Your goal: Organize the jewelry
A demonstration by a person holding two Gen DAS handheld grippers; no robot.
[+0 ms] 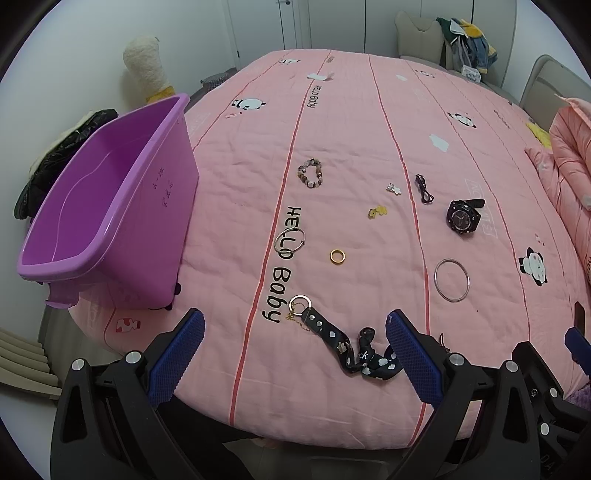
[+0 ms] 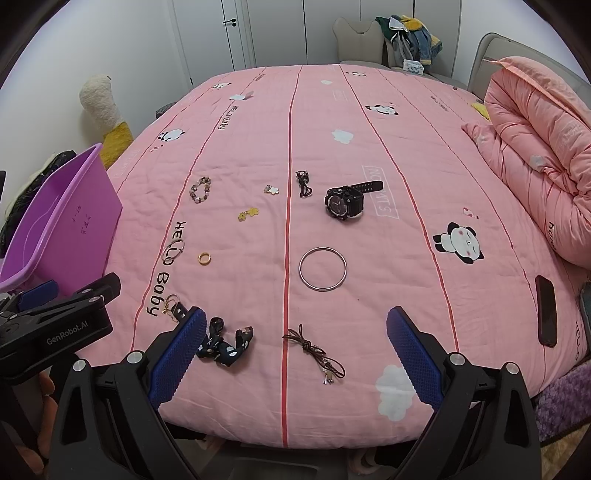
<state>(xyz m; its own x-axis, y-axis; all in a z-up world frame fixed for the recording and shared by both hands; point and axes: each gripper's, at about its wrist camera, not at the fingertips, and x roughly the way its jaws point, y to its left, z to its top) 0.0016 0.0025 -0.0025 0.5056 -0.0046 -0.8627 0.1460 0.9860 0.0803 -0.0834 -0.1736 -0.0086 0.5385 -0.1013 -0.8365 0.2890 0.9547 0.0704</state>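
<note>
Across a pink quilted bed (image 2: pixel 369 229), with white closet doors (image 2: pixel 236 33) behind, we see jewelry scattered near the front edge. Our left claw (image 1: pixel 295 328) and right claw (image 2: pixel 295 326) both gape wide, holding nothing. A silver bangle (image 2: pixel 323 270), gold ring (image 2: pixel 204 258) and black watch (image 2: pixel 344 201) lie mid-bed; a purple bin (image 1: pixel 110 206) sits at the left edge.

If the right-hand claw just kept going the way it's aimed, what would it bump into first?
Probably the brown knotted cord lying on the pink bedspread; it sits between the open fingers of the right gripper, nearest in line. Depth is hard to judge.
</note>
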